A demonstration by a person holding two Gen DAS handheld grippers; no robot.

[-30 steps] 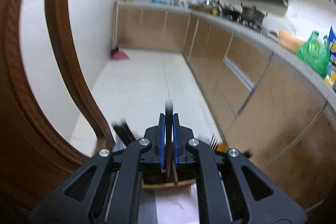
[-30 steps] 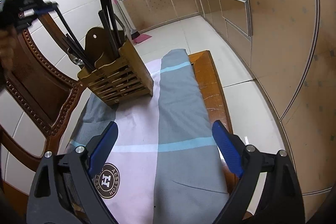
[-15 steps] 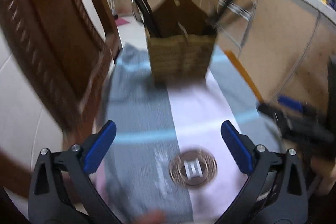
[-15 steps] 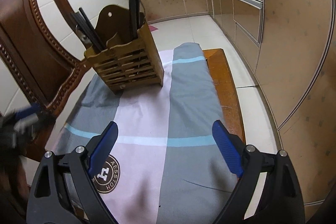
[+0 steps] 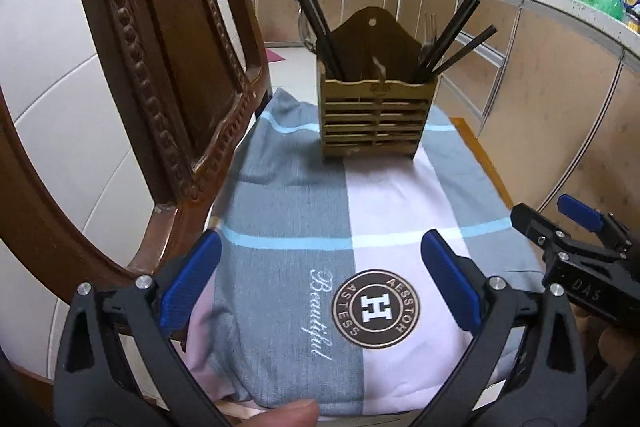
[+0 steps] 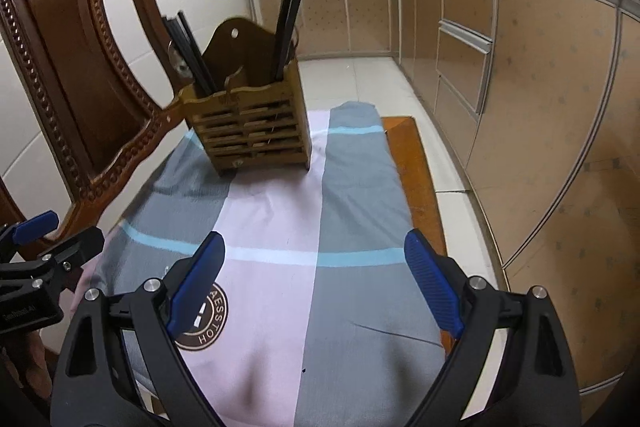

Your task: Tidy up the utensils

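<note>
Beneath both grippers lay a cloth [image 5: 288,211] of grey and pink blocks, spread over a chair [image 5: 168,75]. Well ahead of the tools stood the holder [image 5: 376,115], upright on the cloth, with black chopsticks [image 5: 316,23] leaning in its left and right compartments and a fork [image 5: 429,27] in the right one. The left gripper [image 5: 320,283] had just opened; its jaws gaped wide over the cloth, gripping nothing. The right gripper [image 6: 316,279] stood wide too, empty, just beside the left.
</note>
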